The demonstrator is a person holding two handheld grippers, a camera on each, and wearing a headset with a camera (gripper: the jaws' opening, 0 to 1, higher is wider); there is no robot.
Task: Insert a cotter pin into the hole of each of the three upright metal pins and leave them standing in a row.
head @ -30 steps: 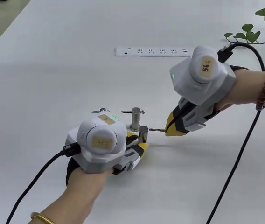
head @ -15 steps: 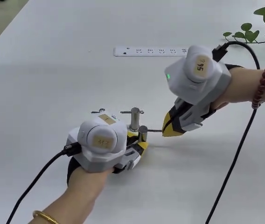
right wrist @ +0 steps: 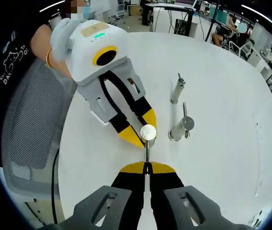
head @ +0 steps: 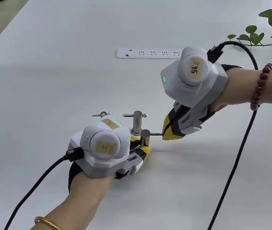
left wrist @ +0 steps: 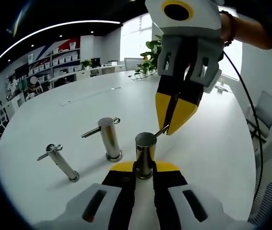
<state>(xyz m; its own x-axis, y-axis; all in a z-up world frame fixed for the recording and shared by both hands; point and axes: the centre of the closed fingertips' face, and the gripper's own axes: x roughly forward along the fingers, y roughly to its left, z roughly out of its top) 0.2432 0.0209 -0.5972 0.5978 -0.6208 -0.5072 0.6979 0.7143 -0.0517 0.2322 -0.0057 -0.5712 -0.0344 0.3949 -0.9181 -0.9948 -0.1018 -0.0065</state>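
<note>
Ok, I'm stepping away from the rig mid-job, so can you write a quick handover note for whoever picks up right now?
Left tool: shut on the nearest upright steel pin, steadying it on the white table.
Right tool: shut on a thin wire cotter pin, tip at that pin's head, not visibly through.
Done: the other two steel pins stand with cotter pins in.
Left: push this one through, release, leave three in a row.

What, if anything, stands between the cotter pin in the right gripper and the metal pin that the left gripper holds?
Nothing visible does. The cotter pin points straight at the held metal pin, its tip at the pin's top; the two finished pins stand aside.
</note>
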